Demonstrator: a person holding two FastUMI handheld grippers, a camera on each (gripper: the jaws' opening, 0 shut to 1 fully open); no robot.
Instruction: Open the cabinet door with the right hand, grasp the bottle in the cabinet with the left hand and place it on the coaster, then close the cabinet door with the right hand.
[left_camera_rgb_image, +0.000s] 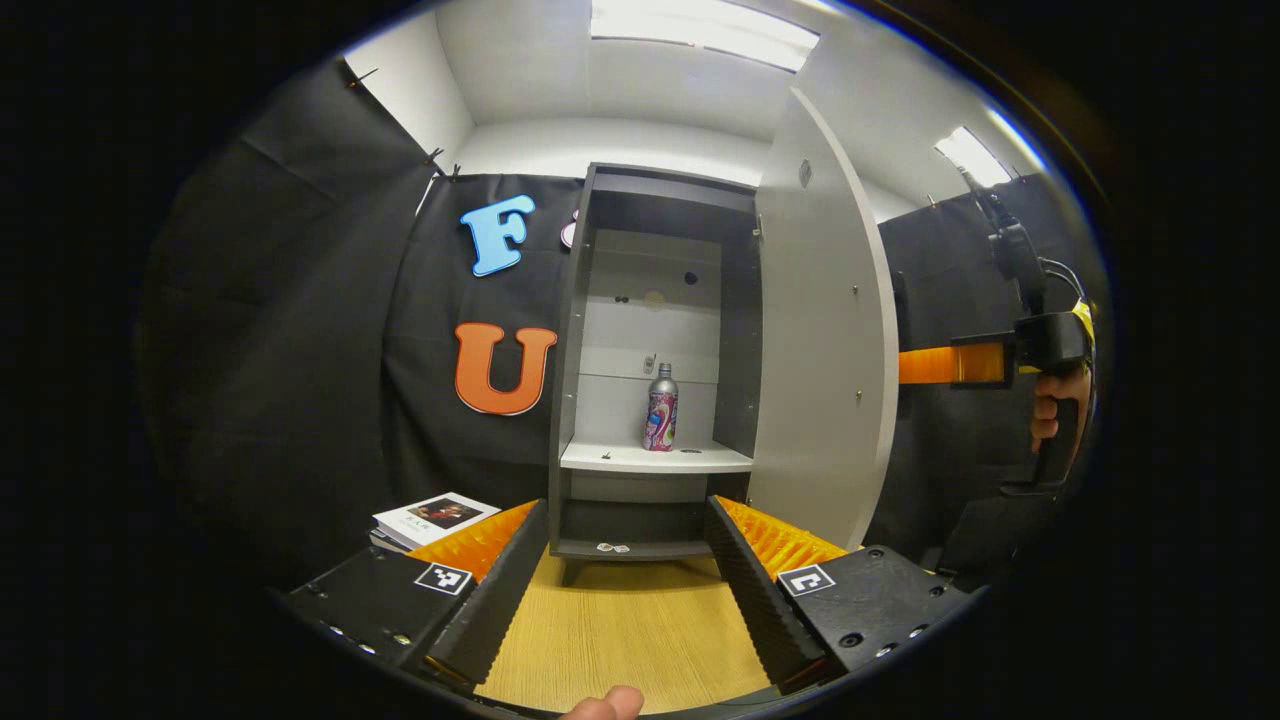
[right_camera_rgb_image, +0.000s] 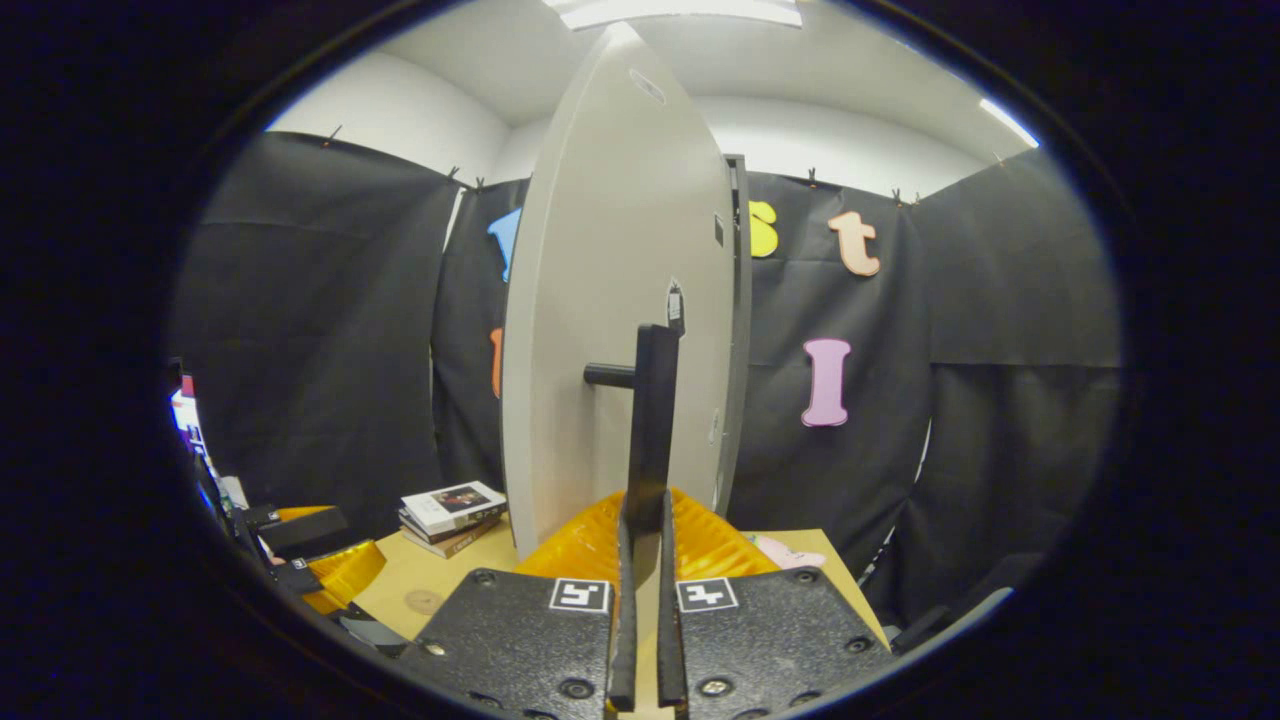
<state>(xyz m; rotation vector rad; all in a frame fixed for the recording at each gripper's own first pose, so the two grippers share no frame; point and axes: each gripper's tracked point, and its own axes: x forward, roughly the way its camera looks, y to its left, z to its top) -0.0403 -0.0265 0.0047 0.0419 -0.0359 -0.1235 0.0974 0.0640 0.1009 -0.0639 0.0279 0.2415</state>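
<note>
bottle (left_camera_rgb_image: 660, 408): upright on cabinet shelf (left_camera_rgb_image: 655, 458), well beyond the left gripper (left_camera_rgb_image: 628, 590), jaws spread wide
right gripper (right_camera_rgb_image: 641, 600): looks clamped on the door handle (right_camera_rgb_image: 651, 432)

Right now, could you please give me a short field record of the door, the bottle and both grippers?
cabinet door: swung open
door handle: clamped between the right gripper fingers
bottle: upright on the cabinet shelf, untouched
left gripper: open, above the wooden table, pointed at the cabinet
books: stacked left of the cabinet
</note>
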